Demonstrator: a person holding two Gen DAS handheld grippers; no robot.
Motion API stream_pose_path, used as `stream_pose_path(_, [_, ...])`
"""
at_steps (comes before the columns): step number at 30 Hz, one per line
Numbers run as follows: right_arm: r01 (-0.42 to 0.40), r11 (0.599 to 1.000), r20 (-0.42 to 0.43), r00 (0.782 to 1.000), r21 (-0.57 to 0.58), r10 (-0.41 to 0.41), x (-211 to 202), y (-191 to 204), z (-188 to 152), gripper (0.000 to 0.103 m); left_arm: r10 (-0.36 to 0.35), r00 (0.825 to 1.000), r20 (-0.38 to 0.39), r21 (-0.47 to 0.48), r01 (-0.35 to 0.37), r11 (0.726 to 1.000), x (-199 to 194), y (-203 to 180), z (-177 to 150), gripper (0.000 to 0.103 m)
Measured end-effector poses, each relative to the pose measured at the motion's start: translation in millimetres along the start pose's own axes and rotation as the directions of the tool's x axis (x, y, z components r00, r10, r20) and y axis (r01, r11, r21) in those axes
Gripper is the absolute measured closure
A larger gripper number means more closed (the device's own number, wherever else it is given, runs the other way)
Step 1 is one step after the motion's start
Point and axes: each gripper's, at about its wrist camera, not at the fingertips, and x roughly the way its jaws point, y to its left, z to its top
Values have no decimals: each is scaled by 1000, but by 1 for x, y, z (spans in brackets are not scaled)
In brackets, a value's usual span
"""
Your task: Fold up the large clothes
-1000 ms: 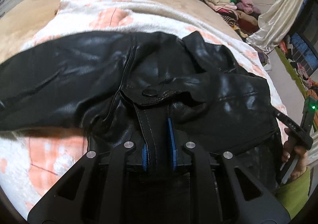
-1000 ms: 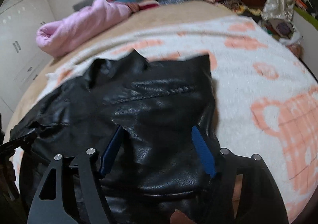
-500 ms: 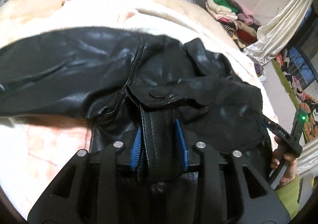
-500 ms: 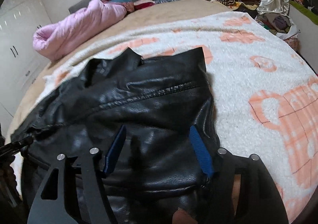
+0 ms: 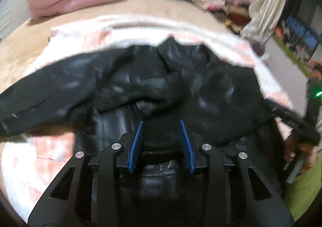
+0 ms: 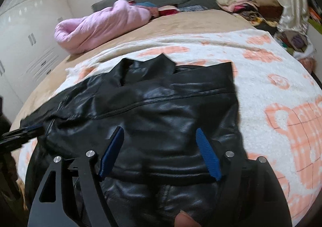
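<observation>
A black leather jacket (image 5: 157,86) lies spread on a white blanket with orange patterns (image 6: 281,90); it also shows in the right wrist view (image 6: 165,110). My left gripper (image 5: 161,123) is open just above the jacket's near edge, its blue pads apart with nothing between them. My right gripper (image 6: 160,131) is open and empty over the jacket's right part. The right gripper also shows at the right edge of the left wrist view (image 5: 291,120), and the left one at the left edge of the right wrist view (image 6: 18,134). The left view is blurred.
A rolled pink quilt (image 6: 100,25) lies at the far side of the bed. A pile of clothes (image 6: 247,3) and a cream curtain (image 5: 267,3) stand at the back right. White cupboards (image 6: 26,31) line the left wall.
My left gripper has opened and let go of the jacket strap it held, and has pulled back. The right gripper stays open over the jacket.
</observation>
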Motion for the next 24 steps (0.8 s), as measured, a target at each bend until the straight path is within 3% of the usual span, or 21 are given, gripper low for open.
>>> stream_pose_path(3, [-8,999,-23,1000,-39,7,3,10,-5,30,50,998,-50,13,-49,999,24,-2,-8,72])
stream_pose_path(10, [43,998,-170,984,-47,-51,40,9,-17,30,18,998,-64,-29,-20,999,42,11,-19,72])
stream_pose_path(18, [68,994,-120,990,-85,-78,32,20,-22,24,10,998,-58,-50,-13,999,38,10,-18,71])
stream_pose_path(21, [67,993,-88,993,-101,-76,18,24,-23,15,7,999,-53,-51,-10,999,34,7,-17,68])
stream_pose_path(24, [56,993,-61,996,-104,-63,8,26,-22,12,4,999,-35,-51,-6,999,25,4,-13,64])
